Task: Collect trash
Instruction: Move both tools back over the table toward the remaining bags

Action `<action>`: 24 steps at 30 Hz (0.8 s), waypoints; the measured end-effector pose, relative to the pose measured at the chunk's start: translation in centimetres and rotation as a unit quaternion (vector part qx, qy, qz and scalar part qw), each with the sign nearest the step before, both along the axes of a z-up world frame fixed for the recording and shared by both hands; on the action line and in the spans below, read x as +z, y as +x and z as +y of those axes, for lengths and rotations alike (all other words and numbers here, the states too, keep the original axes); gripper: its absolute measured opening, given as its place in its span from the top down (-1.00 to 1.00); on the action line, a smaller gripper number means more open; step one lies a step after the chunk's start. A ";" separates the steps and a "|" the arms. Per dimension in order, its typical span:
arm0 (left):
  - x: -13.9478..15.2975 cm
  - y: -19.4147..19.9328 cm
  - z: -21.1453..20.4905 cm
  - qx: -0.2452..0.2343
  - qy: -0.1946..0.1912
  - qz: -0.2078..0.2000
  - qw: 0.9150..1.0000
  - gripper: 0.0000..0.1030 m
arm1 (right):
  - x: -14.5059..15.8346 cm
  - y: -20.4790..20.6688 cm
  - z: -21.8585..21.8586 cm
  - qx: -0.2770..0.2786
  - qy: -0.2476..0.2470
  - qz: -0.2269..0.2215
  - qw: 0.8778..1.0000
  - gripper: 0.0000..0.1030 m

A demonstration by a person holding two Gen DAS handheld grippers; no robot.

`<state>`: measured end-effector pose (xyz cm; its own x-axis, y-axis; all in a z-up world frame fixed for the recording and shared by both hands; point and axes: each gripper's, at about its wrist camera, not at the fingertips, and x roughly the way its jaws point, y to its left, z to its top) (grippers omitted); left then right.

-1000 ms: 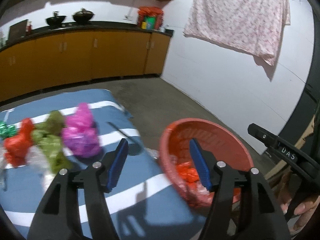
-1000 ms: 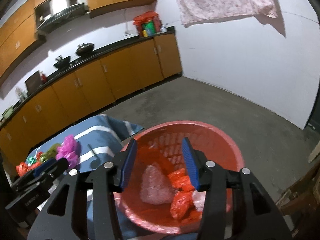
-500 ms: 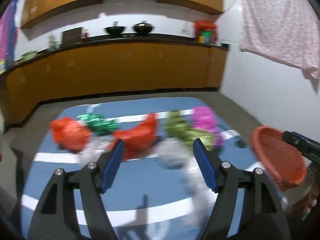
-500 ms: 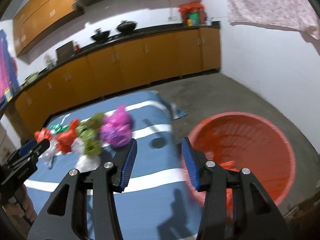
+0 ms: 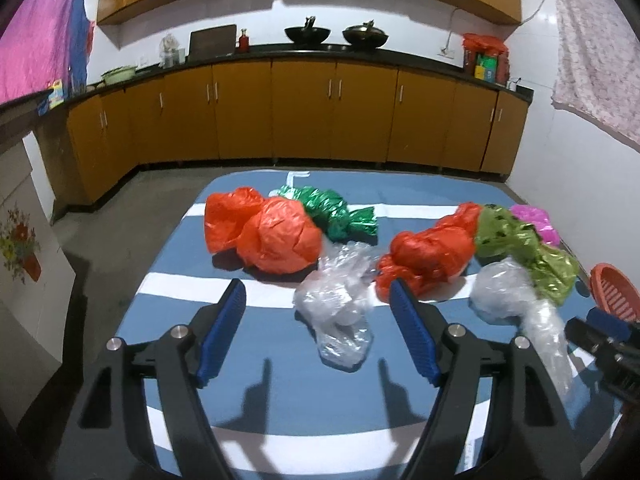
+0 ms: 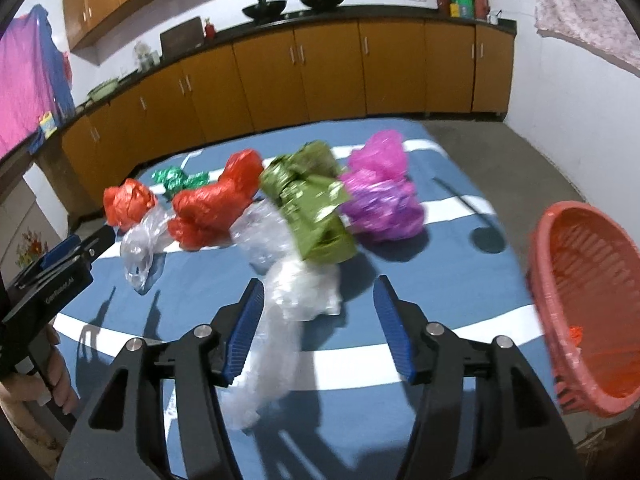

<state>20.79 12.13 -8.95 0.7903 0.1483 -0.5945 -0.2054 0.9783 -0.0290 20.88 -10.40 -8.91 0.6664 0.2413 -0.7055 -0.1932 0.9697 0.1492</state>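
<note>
Left wrist view: left gripper [image 5: 316,332] over a blue white-striped mat [image 5: 280,412], trash ahead.
Its blue-padded jaws are opening, parted wide and gripping nothing; a crumpled clear plastic bag [image 5: 340,312] lies between and just beyond the fingertips, with crumpled red plastic bags [image 5: 276,236] farther ahead.

Right wrist view: right gripper [image 6: 318,326], jaws opening and gripping nothing, with crumpled clear bubble wrap [image 6: 288,300] between them; the red slatted plastic basket [image 6: 580,308] lies to its right.

Bright overhead light throws sharp finger shadows on the mat [image 5: 272,408]; fisheye edges bend and darken; right view blurs.
</note>
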 end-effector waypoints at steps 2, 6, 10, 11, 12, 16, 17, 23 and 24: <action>-0.4 0.4 0.4 0.001 -0.004 0.005 1.000 -0.42 | -0.5 0.5 0.5 0.001 -0.003 0.008 1.000 -0.12; -0.9 1.2 0.5 0.002 -0.006 0.012 1.000 -0.42 | -1.2 1.4 1.5 0.003 -0.011 0.019 1.000 -0.12; -1.4 1.8 0.7 0.007 -0.002 0.022 1.000 -0.42 | -1.8 1.8 2.5 0.010 -0.026 0.023 0.999 -0.12; -1.5 1.8 0.8 0.008 -0.002 0.023 1.000 -0.42 | -1.9 1.8 2.7 0.011 -0.029 0.024 0.999 -0.12; -1.6 1.9 1.0 0.010 -0.004 0.026 1.000 -0.42 | -2.1 1.9 2.8 0.013 -0.032 0.025 0.999 -0.12; -1.8 1.8 1.4 0.022 -0.002 0.035 0.999 -0.42 | -2.5 2.1 3.4 0.020 -0.036 0.030 0.999 -0.12; -1.8 1.7 1.5 0.022 0.004 0.039 0.999 -0.42 | -2.5 2.1 3.5 0.022 -0.037 0.031 0.999 -0.13; -2.3 1.3 3.1 0.036 0.008 0.059 0.998 -0.54 | -3.1 2.5 4.3 0.043 -0.049 0.043 0.997 -0.29; -2.4 1.2 3.3 0.038 0.006 0.061 0.997 -0.55 | -3.2 2.6 4.5 0.044 -0.050 0.045 0.997 -0.30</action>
<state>22.00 15.46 -11.32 0.6985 0.2126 -0.6833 -0.2798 0.9600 0.0127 23.51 -5.88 -12.06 0.5789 0.2215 -0.7847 -0.2692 0.9604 0.0725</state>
